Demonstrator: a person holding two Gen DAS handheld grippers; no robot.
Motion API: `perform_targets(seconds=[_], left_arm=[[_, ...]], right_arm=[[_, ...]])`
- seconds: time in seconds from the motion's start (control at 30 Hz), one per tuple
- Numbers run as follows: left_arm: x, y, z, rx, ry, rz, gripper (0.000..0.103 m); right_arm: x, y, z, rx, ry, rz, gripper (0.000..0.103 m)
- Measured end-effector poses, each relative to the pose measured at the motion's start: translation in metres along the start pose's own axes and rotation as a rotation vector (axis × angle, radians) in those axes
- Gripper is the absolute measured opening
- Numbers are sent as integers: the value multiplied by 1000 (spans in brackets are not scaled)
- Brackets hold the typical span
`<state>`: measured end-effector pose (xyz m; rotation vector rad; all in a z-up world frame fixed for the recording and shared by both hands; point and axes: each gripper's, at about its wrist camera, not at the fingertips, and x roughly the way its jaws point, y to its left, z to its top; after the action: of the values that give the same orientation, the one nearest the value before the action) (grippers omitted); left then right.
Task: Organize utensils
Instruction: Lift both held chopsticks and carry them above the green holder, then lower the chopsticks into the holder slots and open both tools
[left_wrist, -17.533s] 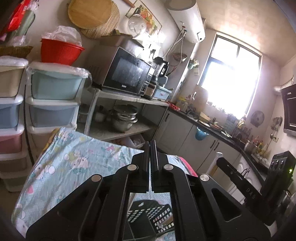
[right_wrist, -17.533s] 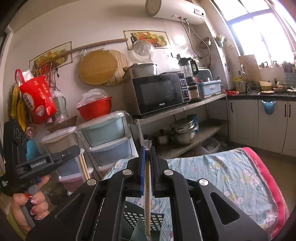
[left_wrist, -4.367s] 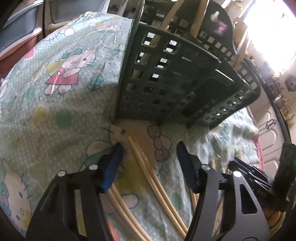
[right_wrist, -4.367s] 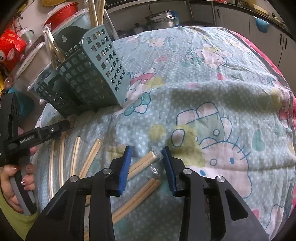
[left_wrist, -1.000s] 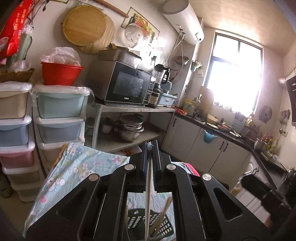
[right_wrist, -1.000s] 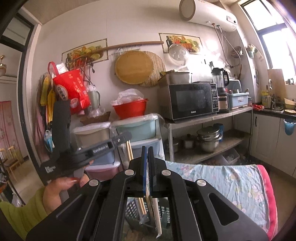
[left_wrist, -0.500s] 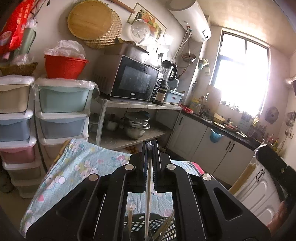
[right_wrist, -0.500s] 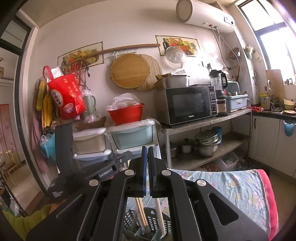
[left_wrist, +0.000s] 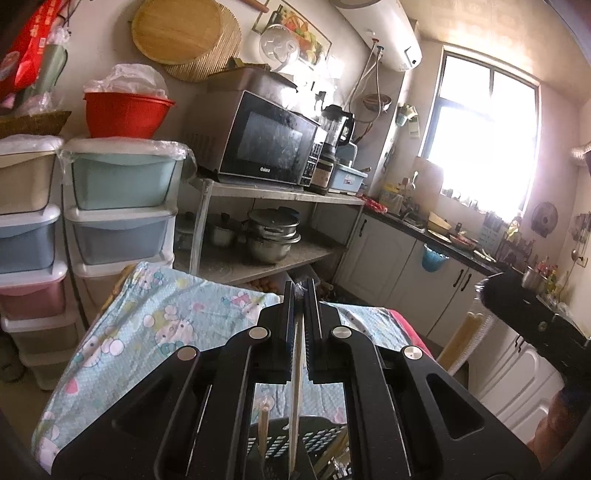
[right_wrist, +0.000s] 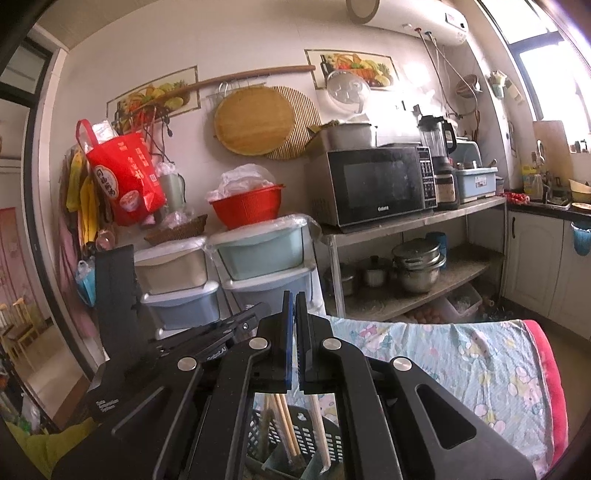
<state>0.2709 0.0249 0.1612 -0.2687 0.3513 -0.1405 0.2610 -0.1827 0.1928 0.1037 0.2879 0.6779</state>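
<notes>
Table with cartoon-print cloth fills the lower middle of both wrist views; cloth is pale blue with a pink edge at the right.

Stacked plastic drawer units stand at left centre beyond the table, with a red basin on top. Metal shelf rack to their right carries a microwave; steel pots sit on the lower shelf. Window glare fills the upper right of the left wrist view.

Left gripper: jaws drawn together, clamped on one chopstick. The stick runs down from between the pads toward the bottom of the frame, its lower end inside the dark slotted utensil basket directly below. Other pale sticks stand tilted in that basket on either side of it.

Right gripper: jaws together, only a thin slit between the pads. Through its frame, bottom centre, several chopsticks stand in the basket. One pale stick lies below the pads; whether the pads pinch its top end cannot be told.

The left gripper's body crosses the lower left of the right wrist view. The right gripper's body is at the right edge of the left wrist view, with a wrapped pale pair of chopsticks hanging below it.
</notes>
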Motion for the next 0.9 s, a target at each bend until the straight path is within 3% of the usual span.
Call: perform_targets(seconds=[0.9], left_arm=[[29, 2, -41, 31, 103, -1, 2]], right_arm=[[52, -29, -44, 49, 125, -41, 3]])
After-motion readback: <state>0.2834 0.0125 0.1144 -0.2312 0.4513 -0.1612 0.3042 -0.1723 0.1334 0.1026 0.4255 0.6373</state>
